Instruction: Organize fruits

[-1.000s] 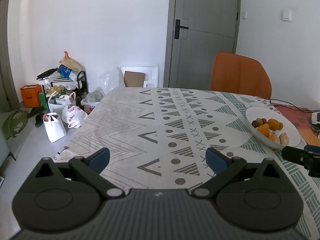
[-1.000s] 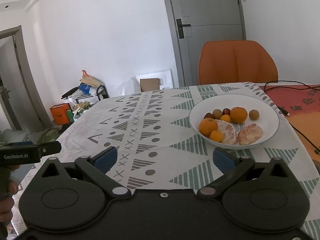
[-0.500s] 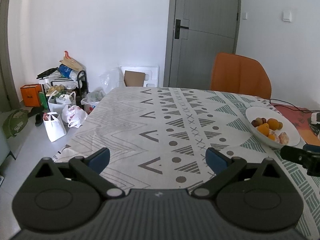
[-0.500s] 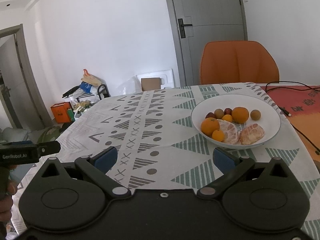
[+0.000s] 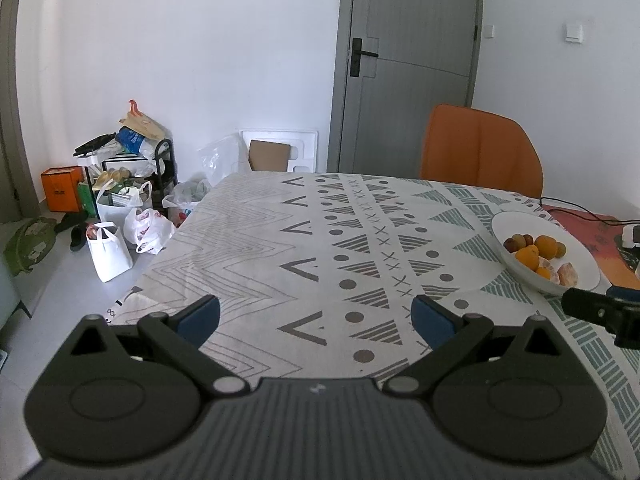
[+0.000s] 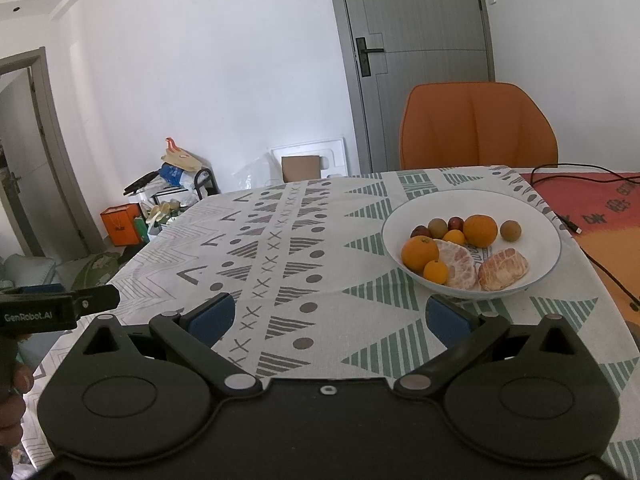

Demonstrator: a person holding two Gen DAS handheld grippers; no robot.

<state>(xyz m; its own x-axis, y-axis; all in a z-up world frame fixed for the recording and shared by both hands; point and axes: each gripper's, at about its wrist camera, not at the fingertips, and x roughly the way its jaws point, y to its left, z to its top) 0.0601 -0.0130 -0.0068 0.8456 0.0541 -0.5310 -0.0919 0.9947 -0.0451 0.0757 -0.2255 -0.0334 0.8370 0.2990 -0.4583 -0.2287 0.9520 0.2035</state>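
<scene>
left claw (image 5: pixel 316 314) with its blue pads spread wide and nothing between them, held low over the near edge of the tabletop (image 5: pixel 280 240), which is covered by a patterned cloth of chevrons, dots, crosses and green triangles. right claw (image 6: pixel 328 316) likewise released, pads wide apart and empty, above the same cloth. just ahead of the right claw and slightly to its right stands a white bowl (image 6: pixel 532 220), resting on the cloth and apart from the pads. inside the bowl: two large oranges (image 6: pixel 480 231), two small orange citrus fruits (image 6: pixel 435 271), two peeled citrus halves (image 6: pixel 503 269) lying nearest the claw, two dark red fruits (image 6: pixel 455 223) and two brownish-green round fruits (image 6: pixel 511 230) toward the far side. in the left wrist view the same bowl (image 5: pixel 580 252) lies well to the right of the left claw and farther ahead, with the tip of the right claw (image 5: pixel 600 310) just in front of it at the frame's right edge. in the right wrist view the left claw (image 6: pixel 60 308) appears at the far left, gripped by a hand (image 6: pixel 12 400) at the frame edge. beyond the bowl, an orange chair (image 6: pixel 478 128) stands at the far side of the tabletop; a black cable (image 6: pixel 600 264) runs across a red mat (image 6: pixel 600 208) to the right of the bowl. a grey door (image 6: pixel 416 40) and a heap of bags (image 5: pixel 120 220) on the floor lie farther off.
</scene>
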